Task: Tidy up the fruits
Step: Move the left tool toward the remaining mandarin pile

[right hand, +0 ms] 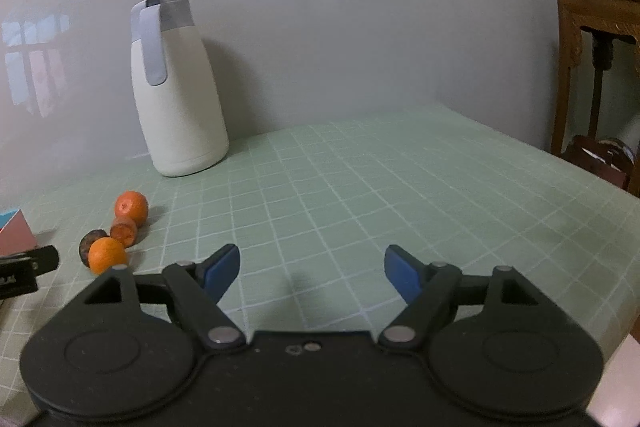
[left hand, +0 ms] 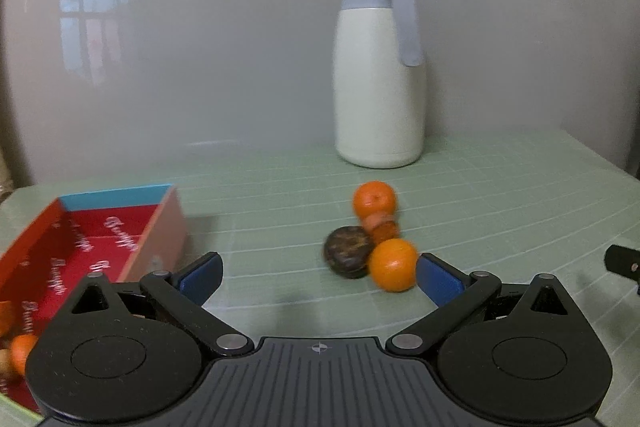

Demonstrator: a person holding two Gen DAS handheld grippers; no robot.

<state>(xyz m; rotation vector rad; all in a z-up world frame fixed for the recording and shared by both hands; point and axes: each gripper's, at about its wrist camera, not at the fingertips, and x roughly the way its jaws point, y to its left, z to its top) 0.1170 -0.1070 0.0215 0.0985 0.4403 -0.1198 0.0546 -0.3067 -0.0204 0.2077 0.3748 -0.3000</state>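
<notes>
Left gripper (left hand: 319, 277): jaws spread wide with nothing between them, hanging low over the green grid mat (left hand: 280, 211).
Right gripper (right hand: 312, 273): also apart and empty, just bare mat between the blue pads.
Fruit pile: near orange (left hand: 392, 270) sits right by the left gripper's right pad, touching a dark round fruit (left hand: 347, 257); a small reddish fruit (left hand: 380, 225) and a far orange (left hand: 374, 199) line up behind them.
Red box (left hand: 80, 247): open, off to the left, with an orange fruit (left hand: 22, 351) already inside.
White thermos jug (left hand: 380, 83): upright by the wall, behind the pile.
</notes>
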